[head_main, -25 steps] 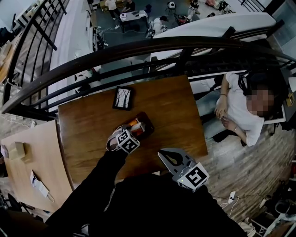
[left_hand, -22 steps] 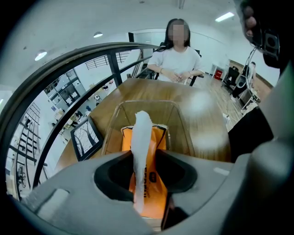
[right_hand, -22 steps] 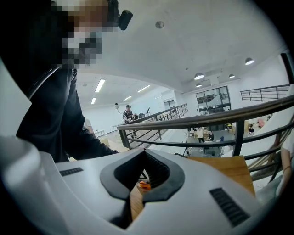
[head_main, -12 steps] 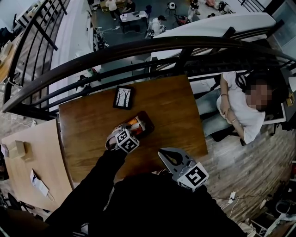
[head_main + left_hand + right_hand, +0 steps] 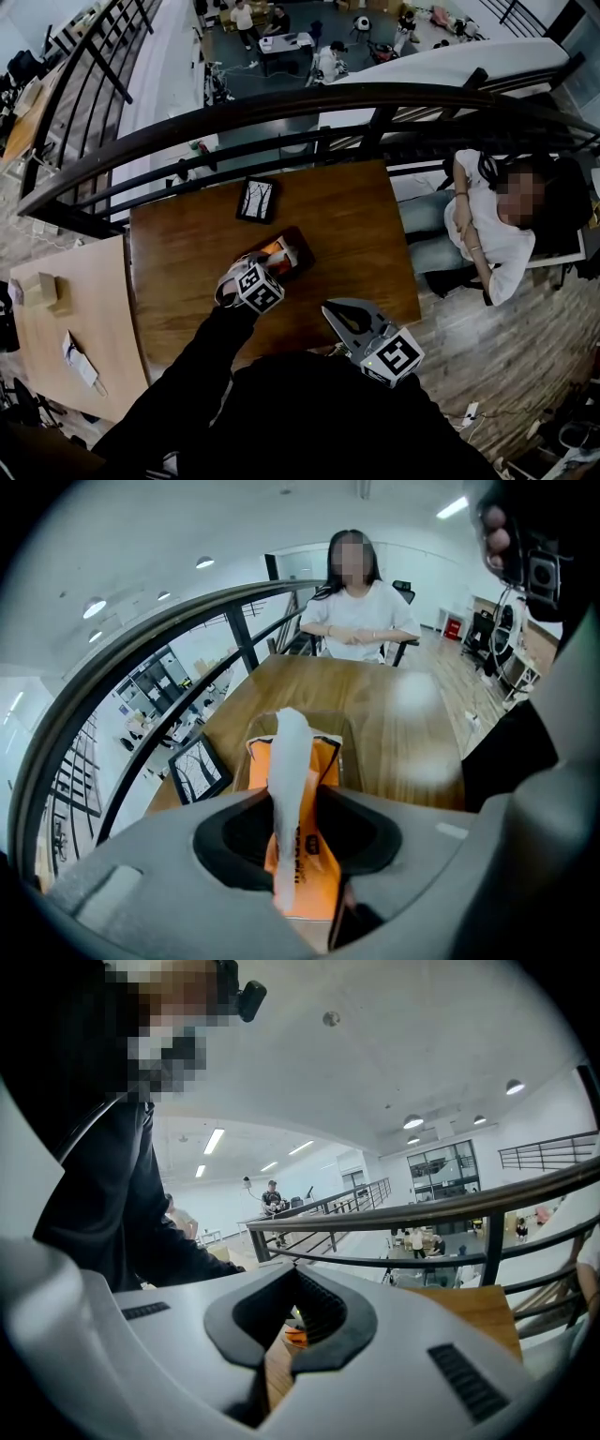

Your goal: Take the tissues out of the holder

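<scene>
Wooden table point(image 5: 361, 225) is sitting against the curved railing point(image 5: 281, 103), with a seated person point(image 5: 487, 234) just off its right edge. Dark holder point(image 5: 300, 262) is lying near the table's middle, with the orange tissue pack point(image 5: 323, 766) inside it. A small picture frame point(image 5: 256, 199) is standing beyond it, apart.

My left claw point(image 5: 295, 808) is pointing steeply down over the pack, jaws pinched partway in on one white tissue point(image 5: 289, 747). The sheet is stretching up out of the pack, likely so it draws out straight without tearing.

My right claw point(image 5: 296, 1274) is hovering by the table's near edge, jaws together and empty, probably parked out of the way.

Open air above the holder. The frame is the only close obstacle.
</scene>
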A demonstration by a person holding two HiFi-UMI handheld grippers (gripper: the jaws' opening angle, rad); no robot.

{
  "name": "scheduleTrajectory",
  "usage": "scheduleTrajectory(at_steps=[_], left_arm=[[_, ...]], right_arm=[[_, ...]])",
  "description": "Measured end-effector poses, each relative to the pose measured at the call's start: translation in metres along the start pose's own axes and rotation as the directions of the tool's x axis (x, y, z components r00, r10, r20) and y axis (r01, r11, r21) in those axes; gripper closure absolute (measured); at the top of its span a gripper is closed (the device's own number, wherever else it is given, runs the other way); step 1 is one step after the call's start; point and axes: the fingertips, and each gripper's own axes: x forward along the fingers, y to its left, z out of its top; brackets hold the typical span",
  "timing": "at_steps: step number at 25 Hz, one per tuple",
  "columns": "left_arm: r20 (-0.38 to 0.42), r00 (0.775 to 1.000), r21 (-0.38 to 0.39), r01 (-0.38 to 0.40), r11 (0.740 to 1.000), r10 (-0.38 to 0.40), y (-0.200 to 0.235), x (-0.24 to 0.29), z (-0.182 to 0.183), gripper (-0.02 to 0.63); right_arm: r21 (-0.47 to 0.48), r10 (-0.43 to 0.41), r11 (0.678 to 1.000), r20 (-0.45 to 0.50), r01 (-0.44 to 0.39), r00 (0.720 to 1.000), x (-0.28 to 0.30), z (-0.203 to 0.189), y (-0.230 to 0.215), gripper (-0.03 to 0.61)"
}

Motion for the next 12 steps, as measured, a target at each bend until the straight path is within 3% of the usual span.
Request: scheduleTrajectory(at_steps=[12], left_arm=[[0.011,0.999,-0.02,-0.042,0.999,0.042,-0.009,-0.044,0.012,0.468]], right_arm=[[-0.02,0.047,0.999,0.04,-0.047,0.998,-0.017,0.008,0.01,0.574]])
